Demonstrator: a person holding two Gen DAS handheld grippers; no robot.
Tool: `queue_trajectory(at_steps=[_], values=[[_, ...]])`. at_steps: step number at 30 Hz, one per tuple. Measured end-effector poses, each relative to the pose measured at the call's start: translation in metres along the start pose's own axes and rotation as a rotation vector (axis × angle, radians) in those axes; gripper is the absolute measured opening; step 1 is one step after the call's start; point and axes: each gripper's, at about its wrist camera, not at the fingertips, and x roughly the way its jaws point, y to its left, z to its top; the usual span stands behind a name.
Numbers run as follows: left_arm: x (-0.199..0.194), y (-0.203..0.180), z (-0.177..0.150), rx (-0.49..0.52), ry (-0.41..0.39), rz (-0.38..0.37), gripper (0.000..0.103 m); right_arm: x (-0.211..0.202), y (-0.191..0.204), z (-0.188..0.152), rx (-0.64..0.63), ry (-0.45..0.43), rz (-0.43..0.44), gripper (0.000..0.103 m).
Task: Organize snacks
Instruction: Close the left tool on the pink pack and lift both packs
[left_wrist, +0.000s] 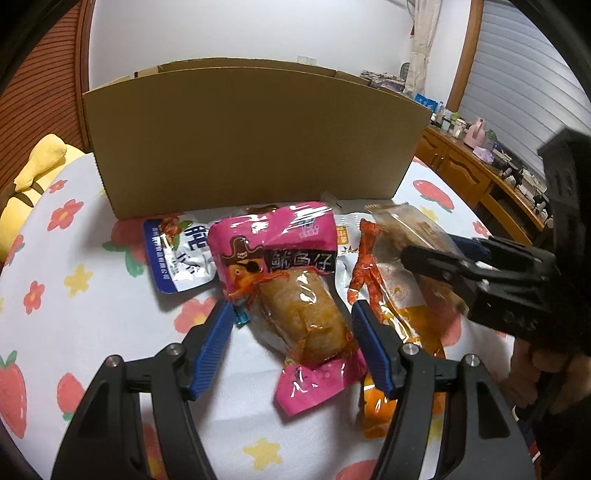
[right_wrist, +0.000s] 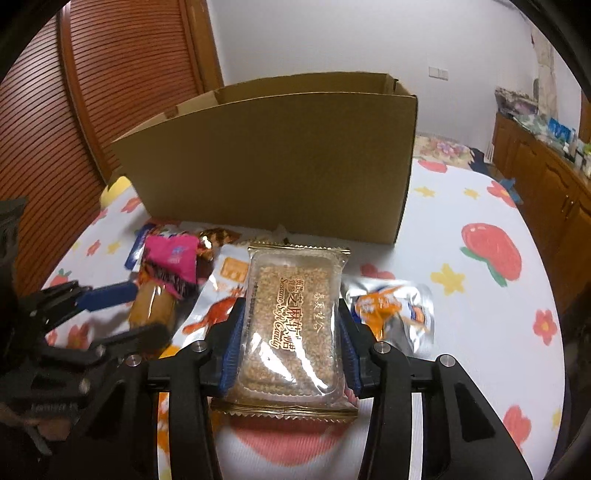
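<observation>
Slippage is looking like the main risk here. The right gripper (right_wrist: 288, 354) is pinching the sesame candy pack (right_wrist: 293, 325) by its crinkly sides, blue pads pressing on both edges, and smooth film could be sliding out on the way up to the cardboard box (right_wrist: 280, 162) standing just behind the pile. The left gripper (left_wrist: 291, 347) is standing half open around the pink squid pack (left_wrist: 288, 280), pads apart from the wrapper and not yet gripping it. That pack is lying on the flowered cloth (left_wrist: 74, 258), overlapping the orange packet (left_wrist: 391, 295), so closing there could be dragging the neighbour along. The two tools are crowding close and could be bumping each other.
</observation>
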Motion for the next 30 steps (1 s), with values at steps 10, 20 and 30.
queue_trajectory(at_steps=[10,20,30], values=[[-0.006,-0.012,0.005,0.091,-0.011,0.027,0.049,-0.006,0.007,-0.018,-0.008,-0.019,-0.023,0.046],[0.008,-0.022,0.013,0.124,0.041,0.077,0.055,-0.004,0.003,-0.022,0.012,-0.024,-0.024,0.046],[0.017,-0.016,0.007,0.120,0.075,0.084,0.053,-0.002,0.004,-0.023,0.014,-0.021,-0.047,0.046]])
